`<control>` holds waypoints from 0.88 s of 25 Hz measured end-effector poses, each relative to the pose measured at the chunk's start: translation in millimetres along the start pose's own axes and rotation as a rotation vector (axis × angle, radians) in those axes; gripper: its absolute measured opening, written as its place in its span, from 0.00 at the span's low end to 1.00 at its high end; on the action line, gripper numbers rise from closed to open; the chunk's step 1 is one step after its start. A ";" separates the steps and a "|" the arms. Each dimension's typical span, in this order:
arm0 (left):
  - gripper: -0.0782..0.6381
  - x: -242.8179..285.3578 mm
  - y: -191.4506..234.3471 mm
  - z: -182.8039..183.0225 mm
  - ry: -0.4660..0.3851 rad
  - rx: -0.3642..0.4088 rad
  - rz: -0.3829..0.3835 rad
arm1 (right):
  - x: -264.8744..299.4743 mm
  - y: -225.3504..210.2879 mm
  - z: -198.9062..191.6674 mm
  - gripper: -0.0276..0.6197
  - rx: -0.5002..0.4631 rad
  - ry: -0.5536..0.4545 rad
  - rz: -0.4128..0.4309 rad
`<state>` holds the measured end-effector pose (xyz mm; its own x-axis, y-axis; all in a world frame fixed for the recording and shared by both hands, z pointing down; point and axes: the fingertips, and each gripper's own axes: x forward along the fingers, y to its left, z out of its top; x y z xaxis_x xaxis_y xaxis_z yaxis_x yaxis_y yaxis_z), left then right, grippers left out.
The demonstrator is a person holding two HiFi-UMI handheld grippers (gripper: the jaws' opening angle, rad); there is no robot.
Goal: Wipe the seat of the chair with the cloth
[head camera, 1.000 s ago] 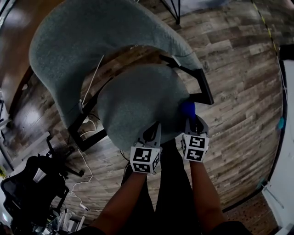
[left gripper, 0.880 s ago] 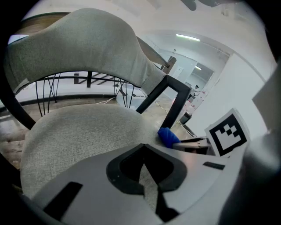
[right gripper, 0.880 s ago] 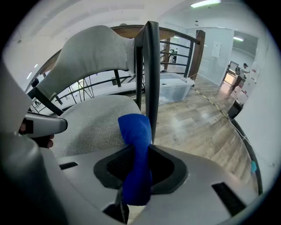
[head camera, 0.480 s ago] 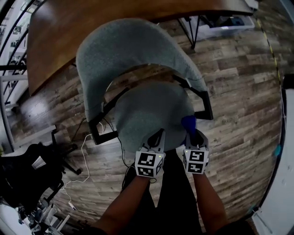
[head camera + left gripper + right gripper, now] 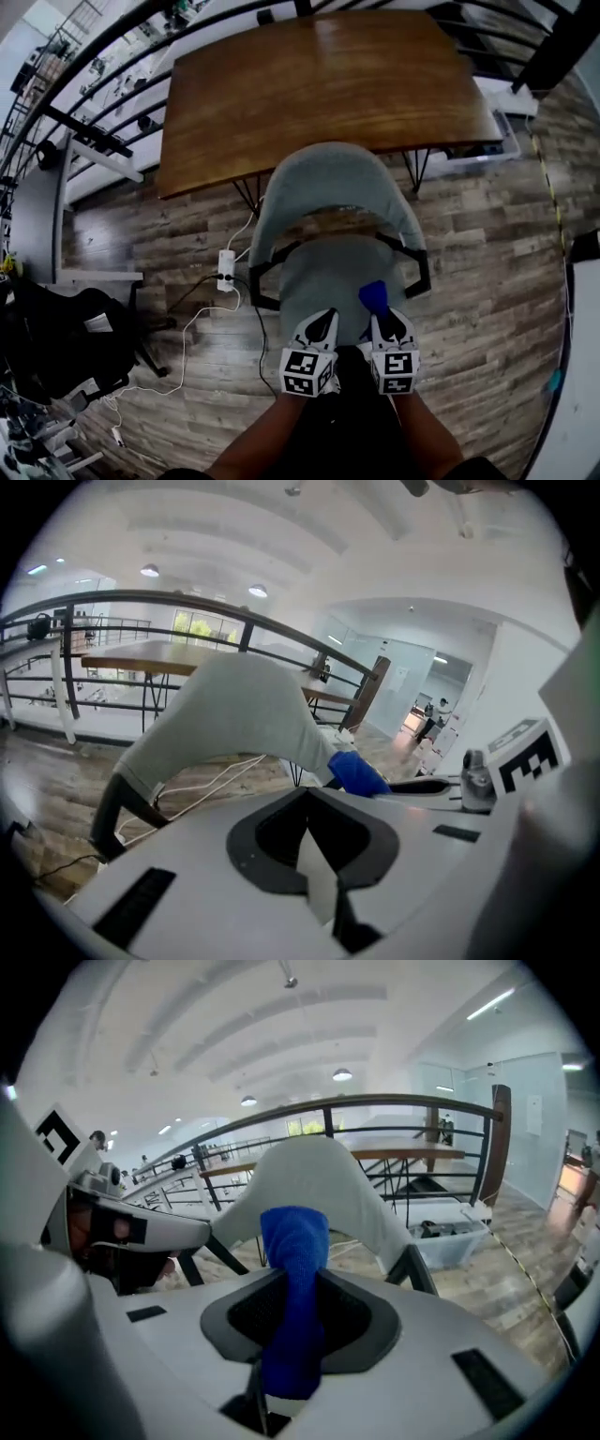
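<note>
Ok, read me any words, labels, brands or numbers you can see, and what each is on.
None can be read.
The left gripper and right gripper carry only black-and-white square markers, no letters.
The chair, cloth and table show no print.

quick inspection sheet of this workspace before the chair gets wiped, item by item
surface: chair seat, grey fabric, nothing lying on it
job's things: blue cloth, bunched, sticking out past the jaws; contact with the seat cannot be told
clutter: nothing seen on the seat; black office chair parked at the left
grippers: right gripper shut on the cloth, over the seat's front right; left gripper jaws together, empty, at the front edge
cables: white power strip and white cable on the floor, left of the chair
surroundings: wooden table beyond the backrest, dark railing, plank floor
</note>
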<state>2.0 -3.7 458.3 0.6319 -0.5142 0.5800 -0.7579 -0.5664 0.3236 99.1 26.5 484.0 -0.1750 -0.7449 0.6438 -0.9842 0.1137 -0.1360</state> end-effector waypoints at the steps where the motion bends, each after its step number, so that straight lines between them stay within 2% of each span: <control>1: 0.11 -16.3 -5.6 5.4 -0.017 0.000 -0.002 | -13.2 11.7 7.8 0.20 -0.008 -0.018 0.013; 7: 0.11 -101.9 -28.6 39.3 -0.170 0.032 0.000 | -77.3 59.0 54.2 0.20 -0.084 -0.198 0.045; 10: 0.11 -141.4 -35.2 52.7 -0.252 0.058 0.019 | -115.6 75.8 72.6 0.20 -0.117 -0.284 0.031; 13: 0.11 -178.4 -42.5 55.1 -0.313 0.049 0.048 | -154.6 89.7 83.1 0.20 -0.132 -0.348 0.015; 17: 0.11 -212.5 -59.6 58.8 -0.367 0.070 0.055 | -191.4 100.6 96.0 0.20 -0.137 -0.422 0.004; 22: 0.11 -242.4 -78.9 83.3 -0.448 0.131 0.051 | -219.0 114.5 117.1 0.20 -0.170 -0.496 0.012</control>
<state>-77.9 111.9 229.9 0.6243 -0.7543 0.2033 -0.7809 -0.5952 0.1895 28.1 125.7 239.3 -0.1926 -0.9600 0.2032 -0.9801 0.1985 0.0090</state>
